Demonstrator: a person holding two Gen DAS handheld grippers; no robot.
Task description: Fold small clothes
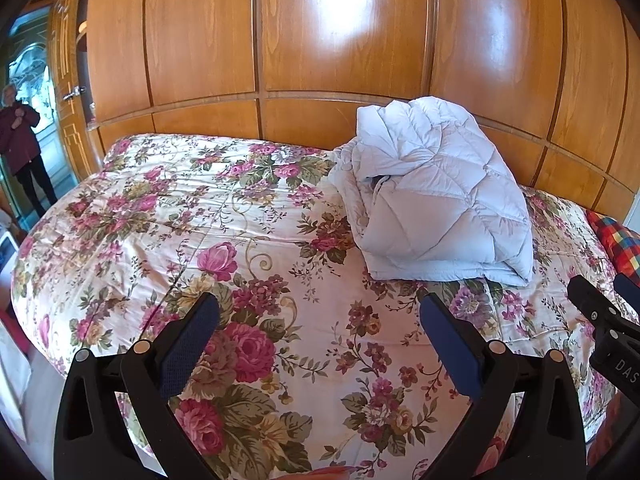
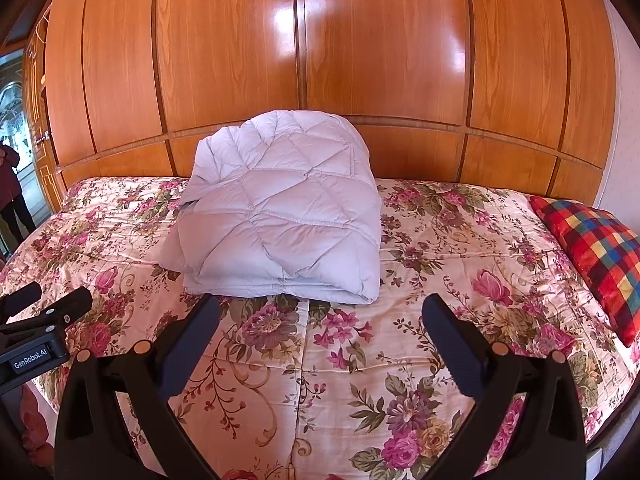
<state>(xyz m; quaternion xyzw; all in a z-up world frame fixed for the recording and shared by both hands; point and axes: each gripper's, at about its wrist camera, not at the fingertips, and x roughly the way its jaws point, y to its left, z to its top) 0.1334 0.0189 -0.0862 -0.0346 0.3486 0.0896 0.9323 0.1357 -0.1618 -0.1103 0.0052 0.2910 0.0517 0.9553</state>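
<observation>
A wall of glossy wooden wardrobe panels (image 2: 312,60) is seen behind a bed covered by a floral quilt (image 2: 360,360). A pale quilted garment (image 2: 280,216), loosely folded into a thick bundle, is laid on the quilt near the panels, well ahead of both tools. A checked red pillow (image 2: 592,256) is placed at the bed's right end. The left gripper (image 1: 320,312) is held level above the quilt, pointed toward the panels, its jaws spread wide and nothing held. The right gripper (image 2: 320,312) is held just beside it, aimed straight at the garment, likewise spread wide and empty. A person (image 1: 20,148) is seen standing in the doorway at far left.
</observation>
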